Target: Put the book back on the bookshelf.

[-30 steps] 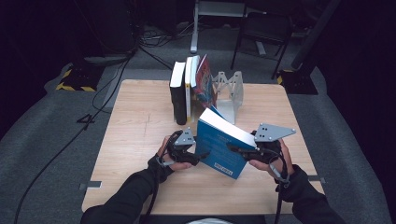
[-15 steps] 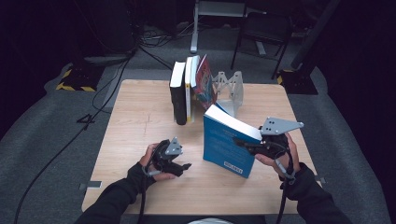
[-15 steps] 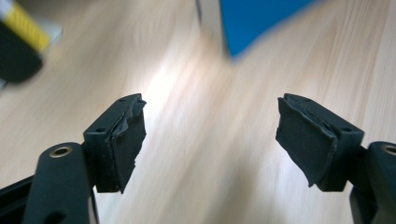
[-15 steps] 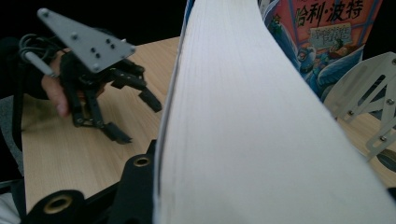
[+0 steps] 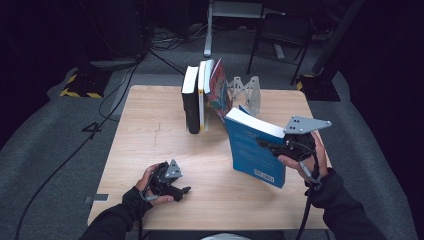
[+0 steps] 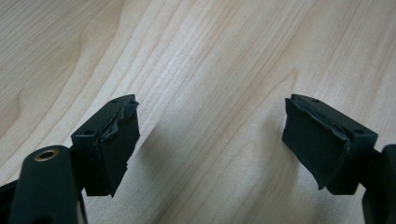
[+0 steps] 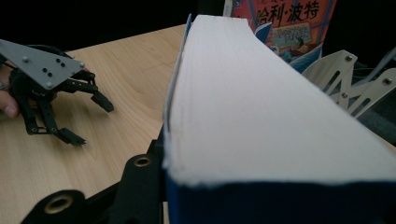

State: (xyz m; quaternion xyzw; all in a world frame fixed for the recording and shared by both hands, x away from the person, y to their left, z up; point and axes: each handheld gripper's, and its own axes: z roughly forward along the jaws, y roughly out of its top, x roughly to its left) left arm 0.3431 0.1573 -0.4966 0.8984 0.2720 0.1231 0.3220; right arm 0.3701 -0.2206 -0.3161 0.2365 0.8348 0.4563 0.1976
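From the high view I see my right gripper [image 5: 267, 144] clamped on a thick blue book [image 5: 252, 150], its jaws pressing the covers from either side, the book lifted off the wooden table [image 5: 145, 130] and tilted, its white page edge turned up and toward the back of the table. The book hangs over the right half of the tabletop, in front of and apart from the row of upright books [image 5: 200, 95] that stands at the far middle, where a red-covered volume [image 5: 218, 90] leans against a white folding bookend [image 5: 247, 92]. In the right gripper view the page block of the blue book [image 7: 261, 107] runs away from the camera between the jaws, with the red-covered volume [image 7: 285, 23] and the white bookend [image 7: 345, 74] beyond it. My left gripper [image 5: 181, 190] sits low over the near left part of the table, well apart from the book; its jaws have just been opening and now stand wide with nothing between them. The left gripper view looks straight down on bare wood grain [image 6: 210, 70] between the two black pads [image 6: 116, 144]. In the right gripper view the left gripper [image 7: 91, 119] shows at the left, jaws spread above the tabletop. A grey carpeted floor [image 5: 65, 140] with a trailing black cable [image 5: 75, 150] surrounds the table.
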